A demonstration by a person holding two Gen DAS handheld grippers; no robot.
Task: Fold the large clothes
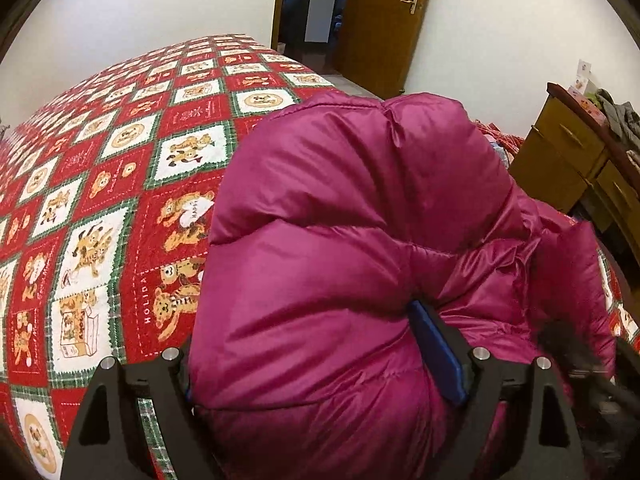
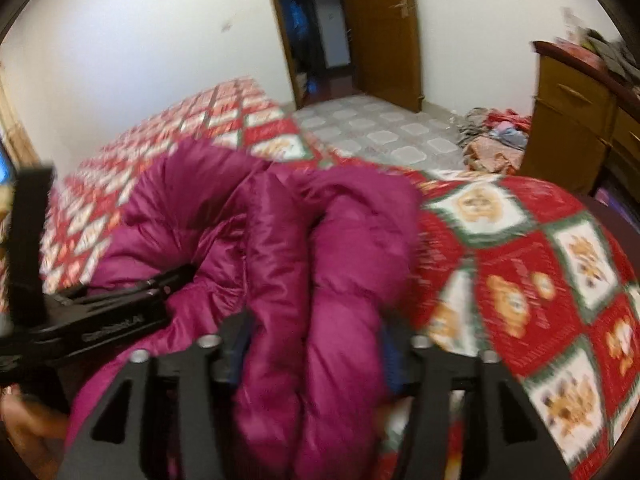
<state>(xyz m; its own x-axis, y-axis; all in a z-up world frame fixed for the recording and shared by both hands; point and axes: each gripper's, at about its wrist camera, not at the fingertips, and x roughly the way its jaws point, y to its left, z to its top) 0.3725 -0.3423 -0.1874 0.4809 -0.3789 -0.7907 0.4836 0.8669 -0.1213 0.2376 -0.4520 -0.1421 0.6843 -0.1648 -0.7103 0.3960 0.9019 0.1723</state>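
A puffy magenta down jacket (image 1: 340,240) lies bunched on a bed with a red patchwork bedspread (image 1: 100,200). My left gripper (image 1: 324,364) is shut on a thick fold of the jacket, which bulges between its blue-padded fingers (image 1: 438,352). In the right wrist view the jacket (image 2: 320,260) is gathered into rolls, and my right gripper (image 2: 316,356) is shut on a roll of it near the bed's edge. The left gripper's black body (image 2: 100,320) shows at the left of that view, next to the jacket. The right wrist view is blurred.
A wooden dresser (image 1: 572,160) stands right of the bed, also in the right wrist view (image 2: 580,120). A pile of clothes (image 2: 492,132) lies on the tiled floor. An open wooden door (image 1: 384,24) is behind the bed. White walls surround it.
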